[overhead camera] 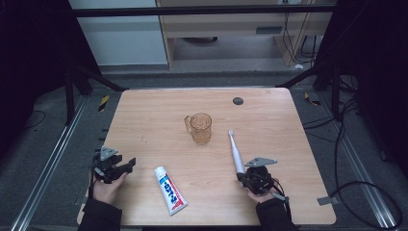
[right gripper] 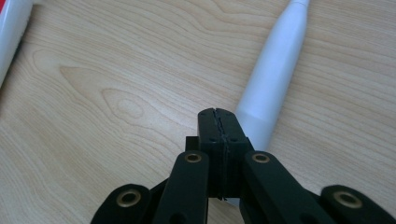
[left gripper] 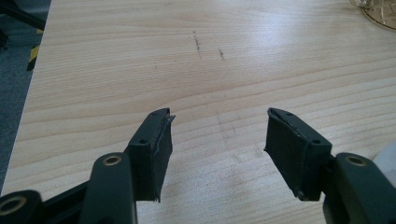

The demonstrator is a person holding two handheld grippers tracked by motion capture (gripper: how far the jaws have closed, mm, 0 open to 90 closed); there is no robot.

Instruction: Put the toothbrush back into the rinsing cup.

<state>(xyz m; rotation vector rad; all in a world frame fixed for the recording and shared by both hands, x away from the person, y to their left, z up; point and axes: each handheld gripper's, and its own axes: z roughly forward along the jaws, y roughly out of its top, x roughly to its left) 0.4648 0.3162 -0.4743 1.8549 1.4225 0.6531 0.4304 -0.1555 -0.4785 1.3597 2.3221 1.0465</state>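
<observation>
A wooden desk seen from above. A clear amber mug stands near the middle. A white electric toothbrush lies to its right, head pointing far. A toothpaste tube lies near the front edge. The left gripper rests at the near left, jaws spread over bare wood. The right gripper sits at the near right, jaws pressed together and empty, just beside the toothbrush's handle end.

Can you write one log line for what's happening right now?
left gripper: open, empty | right gripper: shut, beside toothbrush | cup: upright | toothpaste: flat
</observation>
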